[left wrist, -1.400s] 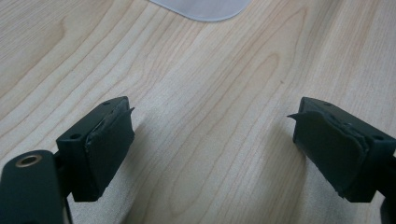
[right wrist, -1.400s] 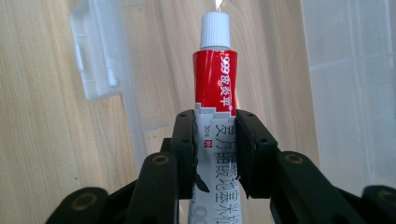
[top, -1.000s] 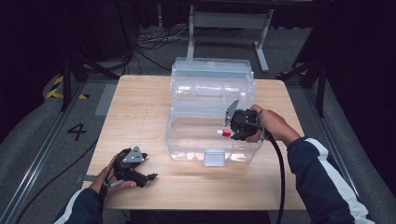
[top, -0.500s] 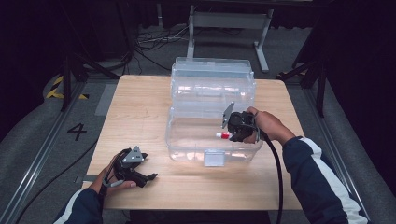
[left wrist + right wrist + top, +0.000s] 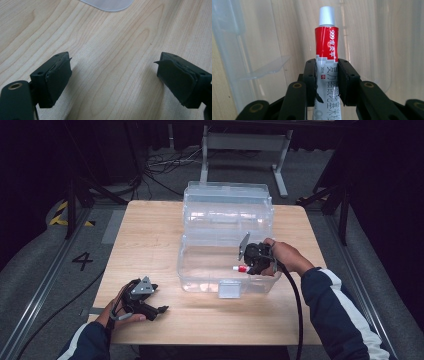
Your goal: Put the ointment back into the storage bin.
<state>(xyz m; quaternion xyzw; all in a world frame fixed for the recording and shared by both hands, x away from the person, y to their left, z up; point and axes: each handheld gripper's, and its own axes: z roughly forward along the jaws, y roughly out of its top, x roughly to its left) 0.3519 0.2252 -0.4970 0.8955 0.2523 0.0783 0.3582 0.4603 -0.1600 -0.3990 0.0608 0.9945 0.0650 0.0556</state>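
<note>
A clear plastic storage box (image 5: 200,265) with its lid folded back stands in the middle of the wooden table. My right gripper (image 5: 248,266) hangs over the box's right side, shut on a small red and white ointment tube (image 5: 326,51) with a silver cap. The tube (image 5: 240,268) points left across the inside of the box. In the right gripper view my right gripper (image 5: 327,80) pinches the tube's white lower half, with the clear box wall behind. My left gripper (image 5: 159,309) rests open on the table at the front left. Bare wood lies between its pads (image 5: 58,77) in the left gripper view.
The box's open lid (image 5: 227,195) lies toward the table's far edge. A small white latch (image 5: 229,289) sticks out from the box front. Bare wood (image 5: 145,240) stretches left of the box. A metal stand (image 5: 245,142) and cables sit on the floor beyond.
My right gripper has shifted slightly left with the tube, farther over the box. The left gripper has stayed still.
</note>
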